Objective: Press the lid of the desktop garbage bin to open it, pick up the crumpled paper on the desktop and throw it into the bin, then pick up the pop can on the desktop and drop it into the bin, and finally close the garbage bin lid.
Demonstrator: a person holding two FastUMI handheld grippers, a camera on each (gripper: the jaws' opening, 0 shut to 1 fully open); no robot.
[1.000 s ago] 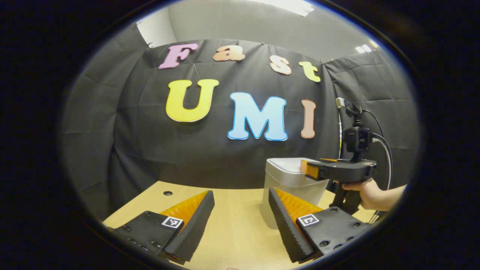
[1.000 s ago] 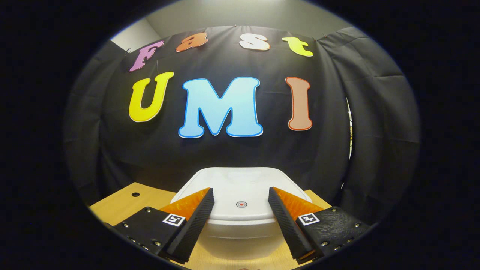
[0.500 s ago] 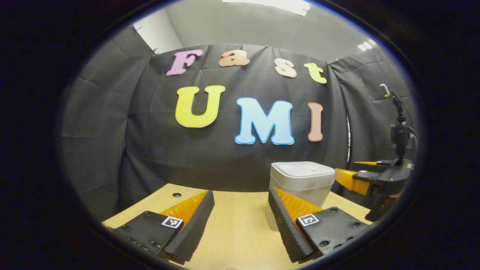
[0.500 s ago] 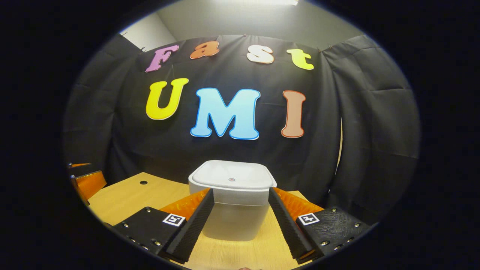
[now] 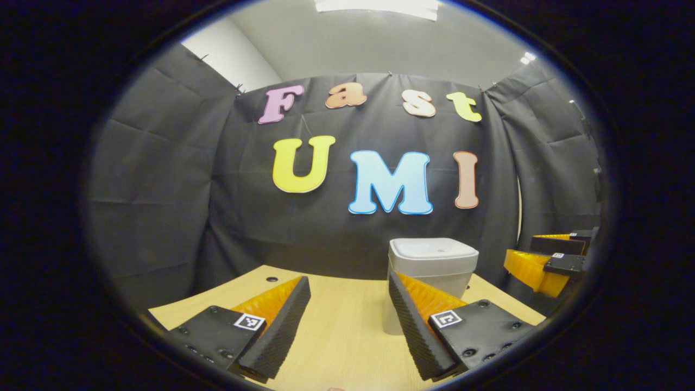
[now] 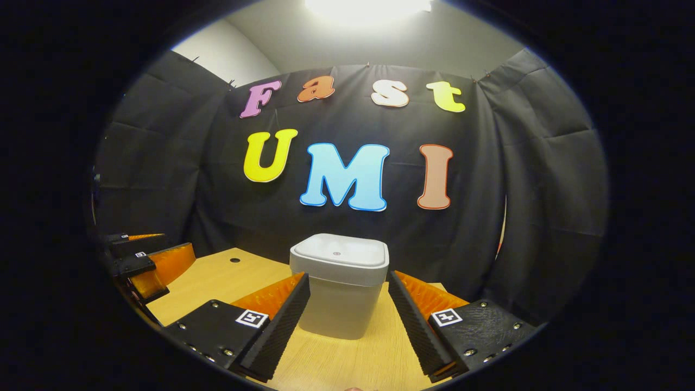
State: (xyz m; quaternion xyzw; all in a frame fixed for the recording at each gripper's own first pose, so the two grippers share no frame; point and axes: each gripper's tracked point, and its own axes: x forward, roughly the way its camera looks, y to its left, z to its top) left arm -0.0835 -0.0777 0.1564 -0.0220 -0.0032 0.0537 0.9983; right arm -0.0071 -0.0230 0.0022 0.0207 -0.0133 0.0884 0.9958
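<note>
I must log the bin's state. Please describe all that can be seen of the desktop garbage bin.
The garbage bin is a small, pale, plastic-looking box with rounded corners. Its flat lid is shut and carries a small round mark in the middle. It stands upright on the wooden desktop before the black cloth. Neither claw touches it.

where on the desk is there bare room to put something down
Bare wood lies on the desk between the garbage bin and the small hole near the back wall, and in front of the bin toward the right gripper. It is tighter at the edge where the left gripper hangs.
</note>
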